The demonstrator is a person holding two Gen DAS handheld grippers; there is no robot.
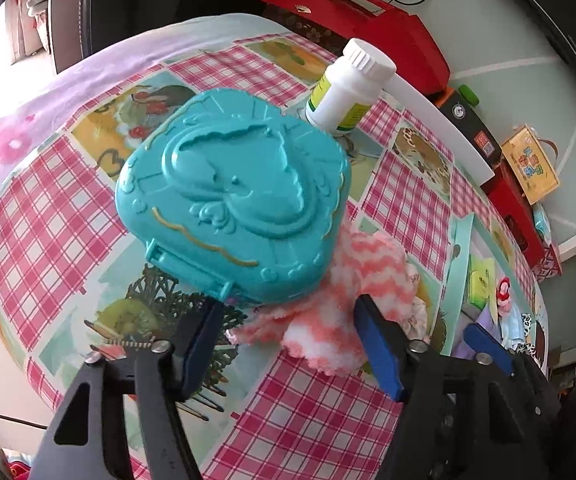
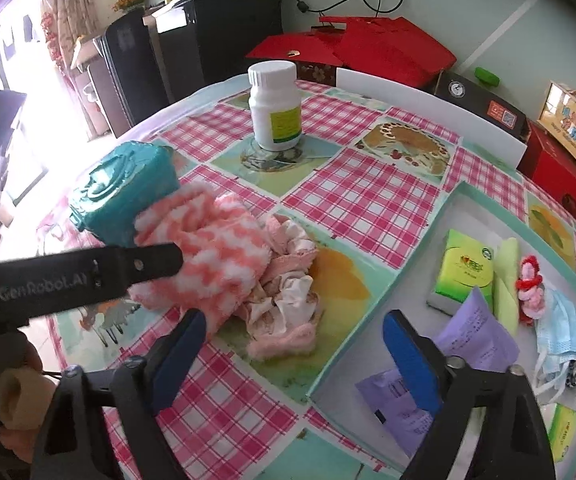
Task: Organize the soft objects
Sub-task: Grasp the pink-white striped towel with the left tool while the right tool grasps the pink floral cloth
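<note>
My left claw [image 1: 288, 344] is spread wide around the pink/white fuzzy cloth [image 1: 351, 280] w/ teal case [image 1: 232, 208] on it; right claw [image 2: 291, 356] also spread, above tabletop [image 2: 367, 200].

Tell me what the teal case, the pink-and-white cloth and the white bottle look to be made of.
Teal case: apparently hard moulded plastic, glossy; embossed relief catches highlights.
Pink-and-white cloth: looks like fluffy fleece or chenille; fuzzy pile, soft crumpled folds.
White bottle: probably smooth, semi-matte plastic; ribbed screw cap, yellow-green label that looks like paper.
</note>
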